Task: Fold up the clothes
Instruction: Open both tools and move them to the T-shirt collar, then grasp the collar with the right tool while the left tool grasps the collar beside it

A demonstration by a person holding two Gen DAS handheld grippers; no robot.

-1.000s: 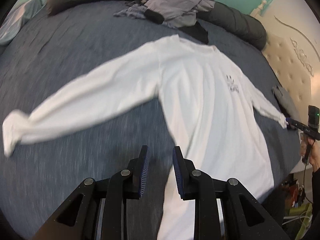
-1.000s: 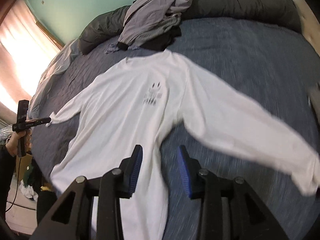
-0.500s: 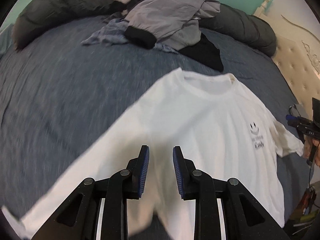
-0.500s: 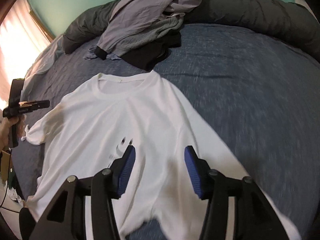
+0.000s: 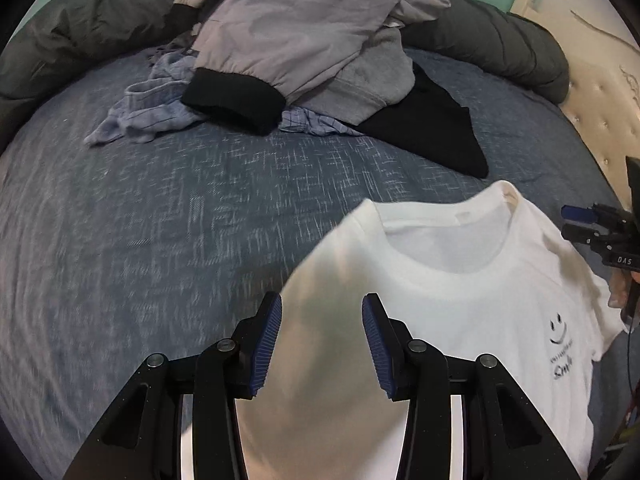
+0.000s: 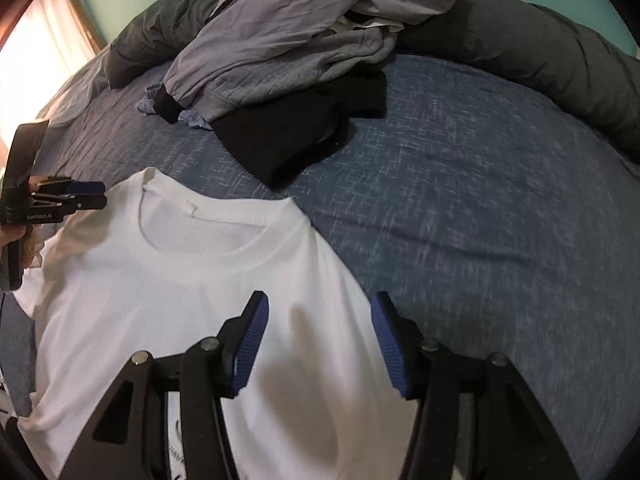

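With blue ribbed pads apart and nothing pressed between them, the left gripper [image 5: 322, 340] hangs over one shoulder of the white long-sleeved cotton shirt with a small smiley print [image 5: 460, 300]; its jaws have just been opening. Same reading for the right gripper [image 6: 316, 344]: pads apart, jaws widened a moment ago and now about steady, cloth beneath the gap but not pinched, poised over the opposite shoulder.

Shirt lies face up on the blue-grey woven bedspread [image 5: 160, 220], collar toward the far side. Both sleeves fall below the frames, so their lie cannot be told.

Far beyond the collar: heap of unfolded clothes [image 5: 304, 40] (lilac jacket with black cuffs, grey sweatshirt, black garment, checked blue cloth), resting against a dark grey rolled duvet [image 6: 540, 48].

Step in hand, judged: positioning at the shoulders for the first fold; no fold made yet.

Next move calls for: lowering both grippers onto the shoulder seams, pinching a single fabric layer each, keeping both grips level so the fold line runs straight.
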